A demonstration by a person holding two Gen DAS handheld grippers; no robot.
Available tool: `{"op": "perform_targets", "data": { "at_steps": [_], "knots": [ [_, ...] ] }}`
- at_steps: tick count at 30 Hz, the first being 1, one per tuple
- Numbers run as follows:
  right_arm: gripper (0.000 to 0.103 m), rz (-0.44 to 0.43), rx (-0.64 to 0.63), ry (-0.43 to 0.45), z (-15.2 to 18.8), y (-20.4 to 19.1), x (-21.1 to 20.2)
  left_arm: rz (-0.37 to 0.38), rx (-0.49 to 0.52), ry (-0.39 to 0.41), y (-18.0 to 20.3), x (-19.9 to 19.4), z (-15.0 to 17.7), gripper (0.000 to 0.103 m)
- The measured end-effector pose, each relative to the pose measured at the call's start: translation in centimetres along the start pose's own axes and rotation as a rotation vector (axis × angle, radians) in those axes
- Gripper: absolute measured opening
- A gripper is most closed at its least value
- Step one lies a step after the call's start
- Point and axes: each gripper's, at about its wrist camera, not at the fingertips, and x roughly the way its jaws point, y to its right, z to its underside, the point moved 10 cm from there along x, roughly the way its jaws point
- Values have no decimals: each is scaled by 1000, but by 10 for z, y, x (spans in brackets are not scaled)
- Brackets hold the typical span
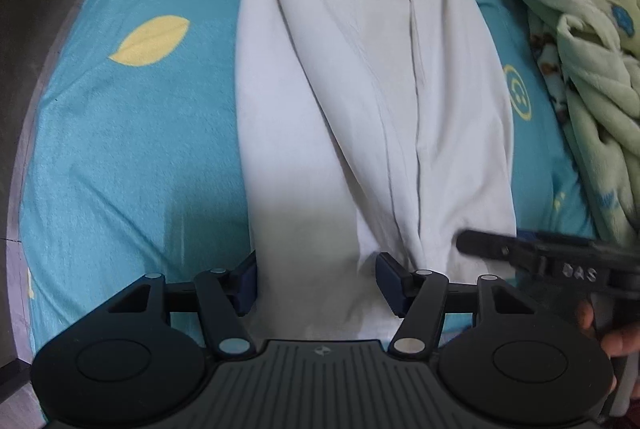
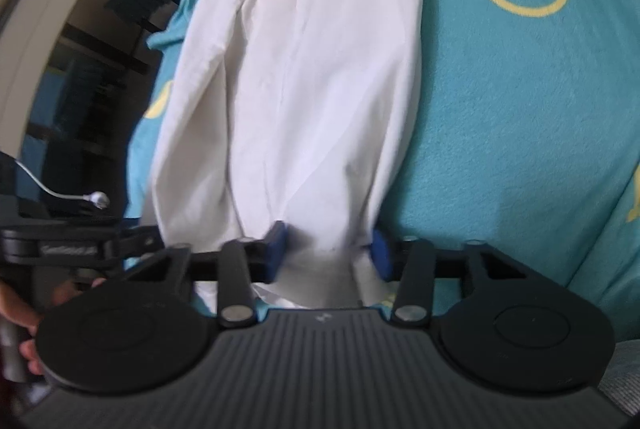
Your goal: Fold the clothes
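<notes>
A white garment lies lengthwise on a teal bedsheet, folded into a long strip with creases. My left gripper is open, its jaws on either side of the garment's near end. My right gripper is open too, its blue pads on either side of the bunched near edge of the same garment. The right gripper also shows at the right edge of the left wrist view.
A crumpled green blanket lies on the bed at the right. The sheet has yellow leaf and smiley prints. The bed's left edge drops to the floor. Dark shelving and a white cable stand beside the bed.
</notes>
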Motion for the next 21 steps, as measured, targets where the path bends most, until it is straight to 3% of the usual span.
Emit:
{"op": "perform_targets", "data": {
  "at_steps": [4, 7, 11, 16, 21],
  "knots": [
    [15, -13, 2, 10, -1, 1, -2, -4, 71, -35, 13, 2, 10, 45],
    [12, -24, -9, 30, -2, -1, -6, -22, 94, -45, 16, 4, 12, 33],
    [11, -59, -6, 68, -4, -7, -15, -17, 53, -35, 11, 0, 14, 11],
    [10, -135, 91, 134, -16, -2, -30, 36, 46, 43, 16, -21, 10, 6],
    [10, -181, 121, 231, -29, -4, -64, 152, -14, 187, 21, -71, 2, 5]
  ]
}}
